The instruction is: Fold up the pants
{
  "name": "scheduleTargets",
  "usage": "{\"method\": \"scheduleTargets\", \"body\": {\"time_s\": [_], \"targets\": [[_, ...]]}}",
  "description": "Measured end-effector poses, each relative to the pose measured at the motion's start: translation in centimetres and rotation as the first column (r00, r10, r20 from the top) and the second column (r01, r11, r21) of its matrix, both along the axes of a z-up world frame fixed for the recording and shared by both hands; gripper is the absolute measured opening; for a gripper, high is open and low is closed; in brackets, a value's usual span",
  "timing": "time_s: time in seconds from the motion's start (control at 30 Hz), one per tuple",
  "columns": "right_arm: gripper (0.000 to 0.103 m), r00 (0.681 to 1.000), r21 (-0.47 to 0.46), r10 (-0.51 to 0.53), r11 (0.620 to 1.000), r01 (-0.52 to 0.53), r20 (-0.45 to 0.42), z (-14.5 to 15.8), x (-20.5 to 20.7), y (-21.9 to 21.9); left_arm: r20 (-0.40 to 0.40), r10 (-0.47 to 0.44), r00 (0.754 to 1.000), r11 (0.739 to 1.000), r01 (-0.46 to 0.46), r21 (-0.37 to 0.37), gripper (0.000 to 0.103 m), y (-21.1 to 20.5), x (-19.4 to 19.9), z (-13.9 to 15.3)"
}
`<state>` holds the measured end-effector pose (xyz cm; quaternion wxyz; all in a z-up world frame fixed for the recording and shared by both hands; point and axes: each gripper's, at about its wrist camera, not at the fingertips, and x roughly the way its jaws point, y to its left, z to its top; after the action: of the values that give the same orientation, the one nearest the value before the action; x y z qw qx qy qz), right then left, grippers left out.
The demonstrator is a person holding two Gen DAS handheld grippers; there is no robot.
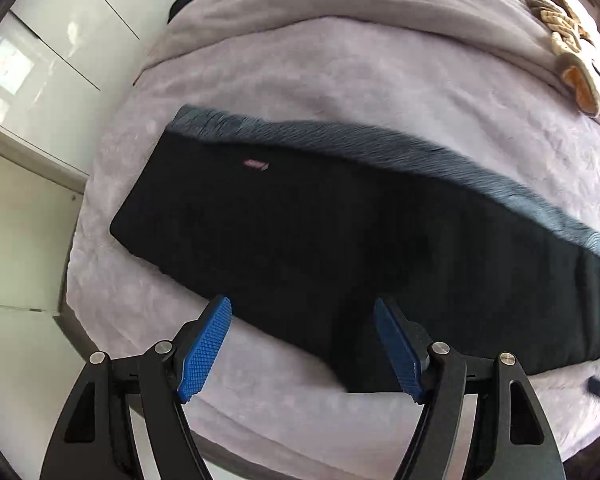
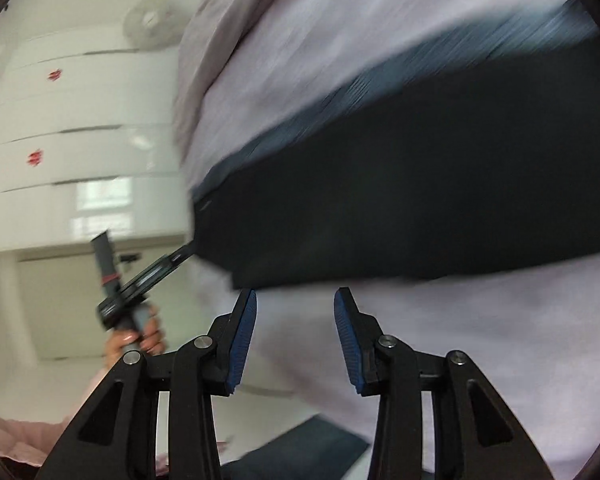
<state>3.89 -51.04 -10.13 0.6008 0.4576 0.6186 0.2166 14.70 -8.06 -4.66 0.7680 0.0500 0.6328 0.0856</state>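
1. The pants (image 1: 340, 240) lay flat on the bed (image 1: 340, 92), a long dark band with a grey-blue ribbed strip along the edge far from you. They looked already folded lengthwise, one leg over the other.
2. Your left gripper (image 1: 302, 344) hovered at the near edge of the pants. Its blue fingers (image 1: 204, 348) were spread wide and grasped nothing; one tip was beside the pants, the other over the dark cloth.
3. Your right gripper (image 2: 295, 336) was also released, with its fingers (image 2: 242, 340) apart, just beside the near edge of the pants. This view was blurred, so I cannot tell if the tips touched the cloth.
4. I judged that the step in hand was the approach for the crosswise fold.
5. The next move would ask you to lower the fingers onto one end of the pants, pinch all layers together, and carry that end toward the other end.
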Motion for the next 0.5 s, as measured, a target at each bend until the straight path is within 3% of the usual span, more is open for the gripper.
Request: {"method": "scheduleTargets", "body": {"time_s": [0.1,0.2,0.33,0.5], "targets": [[0.044,0.999,0.101,0.018,0.995,-0.015,-0.033,-2.1,0.5,7.3,-0.033,-0.076,0.997,0.997,0.075,-0.031,0.075,1.1,0.4,-1.8],[0.044,0.997,0.116,-0.038,0.992,0.045,-0.067,-3.9,1.2,12.5,-0.049,-0.19,0.98,0.981,0.189,-0.039,0.075,1.1,0.6,-3.4],[0.044,0.981,0.081,-0.168,0.981,0.176,-0.094,-5.2,1.5,15.4,-0.031,-0.298,0.954,0.945,0.29,-0.151,0.075,1.1,1.3,-4.3],[0.044,0.96,0.01,-0.266,0.964,0.267,-0.089,-5.0,1.1,16.3,-0.052,-0.38,0.923,0.913,0.366,-0.182,0.075,0.7,1.4,-6.2]]}}
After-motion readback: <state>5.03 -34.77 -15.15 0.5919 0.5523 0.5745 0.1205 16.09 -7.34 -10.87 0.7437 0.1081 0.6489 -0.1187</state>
